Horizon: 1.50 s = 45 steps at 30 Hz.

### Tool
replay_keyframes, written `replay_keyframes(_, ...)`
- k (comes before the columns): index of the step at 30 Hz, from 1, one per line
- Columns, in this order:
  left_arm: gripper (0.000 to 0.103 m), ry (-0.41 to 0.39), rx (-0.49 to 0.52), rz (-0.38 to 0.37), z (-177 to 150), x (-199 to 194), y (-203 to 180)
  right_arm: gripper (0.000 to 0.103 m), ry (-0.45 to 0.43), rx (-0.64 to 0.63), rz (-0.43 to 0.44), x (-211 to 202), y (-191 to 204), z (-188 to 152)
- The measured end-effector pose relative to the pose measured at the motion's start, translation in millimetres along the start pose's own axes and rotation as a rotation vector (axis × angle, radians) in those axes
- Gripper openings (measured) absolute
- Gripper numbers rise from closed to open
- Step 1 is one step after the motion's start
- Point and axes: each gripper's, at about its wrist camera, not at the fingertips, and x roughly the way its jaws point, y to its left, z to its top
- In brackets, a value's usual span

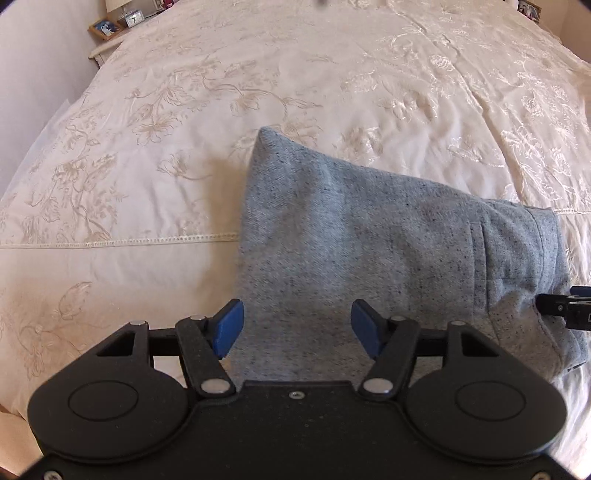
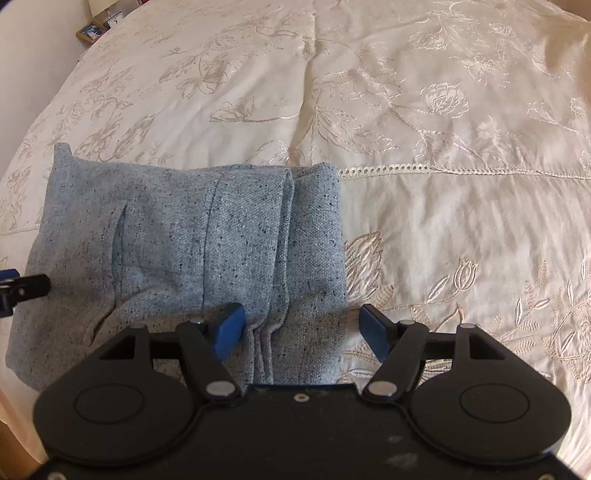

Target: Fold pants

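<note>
In the left wrist view, the left claw (image 1: 297, 328) is hanging wide apart, gripping nothing, over the lower edge of the grey pants (image 1: 369, 229), which are lying folded into a compact block at centre right on the bed (image 1: 147, 147). In the right wrist view, the right claw (image 2: 303, 328) is likewise gaping wide over the stacked layers at lower centre, probably so the bundle stays flat; contact is unclear.

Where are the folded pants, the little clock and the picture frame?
folded pants (image 1: 369, 236): left wrist view, middle of the grey cloth.
little clock (image 1: 133, 19): left wrist view, on its face.
picture frame (image 1: 105, 28): left wrist view, on the blue picture inside the wooden frame.
</note>
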Motion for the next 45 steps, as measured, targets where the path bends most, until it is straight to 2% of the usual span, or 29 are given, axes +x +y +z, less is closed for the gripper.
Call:
replay_keyframes(8, 0.068, 0.087, 0.000, -0.082, 13, 38, 42, 0.074, 0.032, 0.031, -0.006, 7, 0, 7)
replay_keyframes(13, 0.069, 0.131, 0.053, -0.138, 9, 59, 40, 0.074, 0.032, 0.026, -0.001, 9, 0, 7)
replay_keyframes(16, 0.075, 0.138, 0.071, -0.142, 8, 67, 37, 0.075, 0.029, 0.019, 0.011, 10, -2, 6)
replay_keyframes(21, 0.081, 0.119, 0.007, -0.180, 7, 75, 40, 0.077, 0.018, 0.044, 0.027, 9, -7, 2)
replay_keyframes(25, 0.084, 0.106, 0.005, -0.185, 4, 78, 40, 0.080, 0.022, 0.101, 0.046, 13, -12, 1)
replay_keyframes(30, 0.086, 0.162, -0.069, -0.199, 12, 84, 44, 0.081, 0.047, 0.091, 0.076, 14, -17, 5)
replay_keyframes(31, 0.084, 0.174, -0.081, -0.209, 14, 85, 45, 0.080, 0.055, 0.087, 0.082, 14, -19, 6)
replay_keyframes(33, 0.064, 0.190, -0.104, -0.267, 19, 83, 47, 0.074, 0.065, 0.072, 0.088, 12, -19, 9)
replay_keyframes(34, 0.062, 0.199, -0.115, -0.266, 22, 81, 46, 0.063, 0.064, 0.060, 0.091, 11, -17, 10)
replay_keyframes(35, 0.051, 0.199, -0.123, -0.269, 23, 79, 47, 0.043, 0.061, 0.046, 0.110, 9, -15, 12)
replay_keyframes(36, 0.038, 0.198, -0.136, -0.278, 25, 75, 47, 0.034, 0.066, 0.036, 0.128, 7, -12, 13)
replay_keyframes(37, 0.033, 0.196, -0.149, -0.277, 26, 72, 47, 0.023, 0.067, 0.027, 0.120, 4, -7, 14)
replay_keyframes(38, 0.023, 0.187, -0.163, -0.272, 27, 68, 47, 0.017, 0.061, 0.010, 0.099, 0, -2, 15)
replay_keyframes(39, 0.019, 0.174, -0.171, -0.272, 28, 63, 47, 0.016, 0.055, -0.004, 0.082, -4, 2, 16)
replay_keyframes(41, 0.018, 0.136, -0.173, -0.255, 30, 49, 46, 0.013, 0.040, 0.006, 0.068, -14, 5, 17)
replay_keyframes(45, 0.015, 0.074, -0.159, -0.269, 34, 20, 45, 0.012, -0.012, -0.010, 0.050, -41, 14, 20)
